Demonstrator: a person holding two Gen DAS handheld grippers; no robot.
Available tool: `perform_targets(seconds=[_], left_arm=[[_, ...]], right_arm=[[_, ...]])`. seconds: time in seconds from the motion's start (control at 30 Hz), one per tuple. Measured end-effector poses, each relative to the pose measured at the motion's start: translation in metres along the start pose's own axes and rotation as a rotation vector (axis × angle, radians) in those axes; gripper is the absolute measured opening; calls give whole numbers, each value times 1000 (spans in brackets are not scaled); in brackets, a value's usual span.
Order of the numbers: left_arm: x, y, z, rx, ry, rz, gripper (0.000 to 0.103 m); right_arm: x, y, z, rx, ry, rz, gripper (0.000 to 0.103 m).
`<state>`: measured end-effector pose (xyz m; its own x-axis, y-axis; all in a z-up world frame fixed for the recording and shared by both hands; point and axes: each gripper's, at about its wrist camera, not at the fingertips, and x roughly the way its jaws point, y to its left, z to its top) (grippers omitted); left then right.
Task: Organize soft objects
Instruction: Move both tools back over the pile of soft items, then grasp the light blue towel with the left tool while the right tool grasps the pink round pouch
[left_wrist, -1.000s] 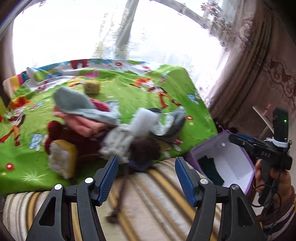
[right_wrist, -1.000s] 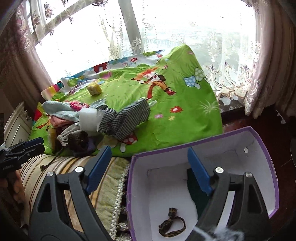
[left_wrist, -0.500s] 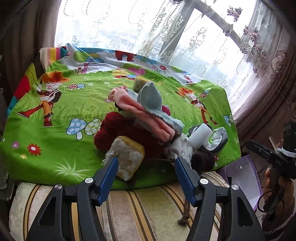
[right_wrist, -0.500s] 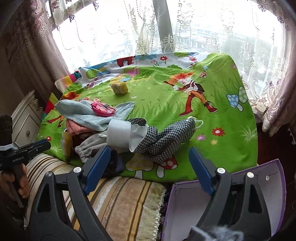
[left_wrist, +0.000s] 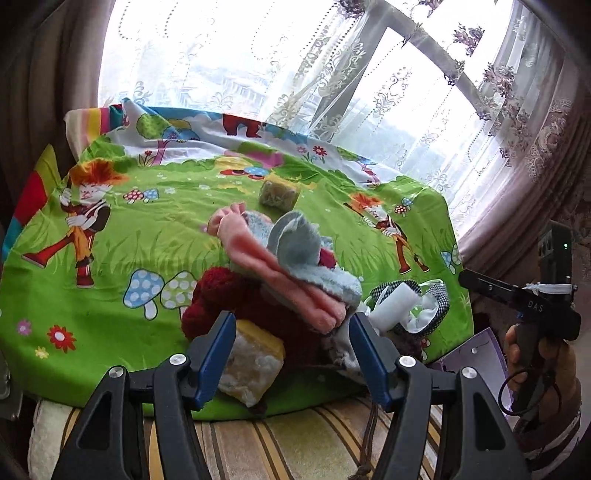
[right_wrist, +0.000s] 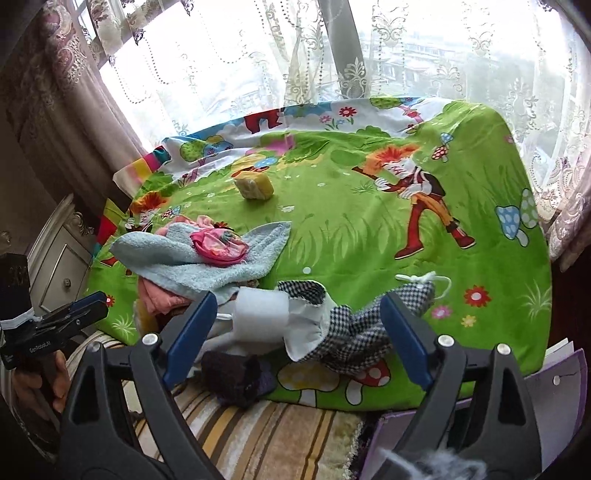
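A window hung with lace curtains lights a low surface covered by a bright green cartoon-printed sheet, with a striped cushion along its near edge. On the sheet's near side sits the heap of soft things to be sorted: a black-and-white checked cloth bag with a white lining, a white foam roll touching it, a dark purple knitted piece at the sheet's edge, a pale blue terry towel with a small pink pouch on top, pink folded fabric, a dark red knitted garment and a yellow-topped sponge block. A second yellow sponge lies well apart, farther back toward the window.

The checked bag stretches crosswise in the right wrist view, its long axis running roughly left to right, directly ahead of the right tool. That tool's jaws are spread wide and have just been opening further; nothing sits between them. It looks the nearer one for the bag and foam roll. The left tool is also spread, empty, and faces the red knit and sponge block just ahead.

A purple-edged white box shows only as a corner at the lower right, beside the sheet, probably where the pieces belong.
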<state>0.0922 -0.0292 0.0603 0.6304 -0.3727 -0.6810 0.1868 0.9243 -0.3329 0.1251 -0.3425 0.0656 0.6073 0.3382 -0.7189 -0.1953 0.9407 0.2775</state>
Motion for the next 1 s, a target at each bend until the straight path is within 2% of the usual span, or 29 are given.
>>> perform_targets(seconds=[0.17, 0.37, 0.43, 0.5, 0.57, 0.7, 0.9, 1.0], left_arm=[[13, -4, 23, 32, -23, 6, 64], [38, -1, 38, 45, -1, 11, 62], [44, -1, 39, 58, 9, 17, 55], [50, 1, 39, 51, 23, 7, 38], [52, 3, 38, 48, 25, -4, 29], [53, 10, 35, 31, 31, -19, 23], [51, 22, 31, -20, 35, -55, 25], [49, 23, 31, -17, 28, -49, 25]], right_arm=[[30, 16, 24, -9, 53, 52, 92], [73, 42, 46, -26, 132, 121, 95], [90, 50, 50, -38, 166, 135, 96], [108, 56, 52, -36, 202, 154, 96], [123, 58, 54, -20, 229, 166, 96], [149, 62, 57, 13, 281, 186, 96], [183, 69, 59, 43, 365, 168, 96], [192, 70, 60, 73, 393, 179, 96]])
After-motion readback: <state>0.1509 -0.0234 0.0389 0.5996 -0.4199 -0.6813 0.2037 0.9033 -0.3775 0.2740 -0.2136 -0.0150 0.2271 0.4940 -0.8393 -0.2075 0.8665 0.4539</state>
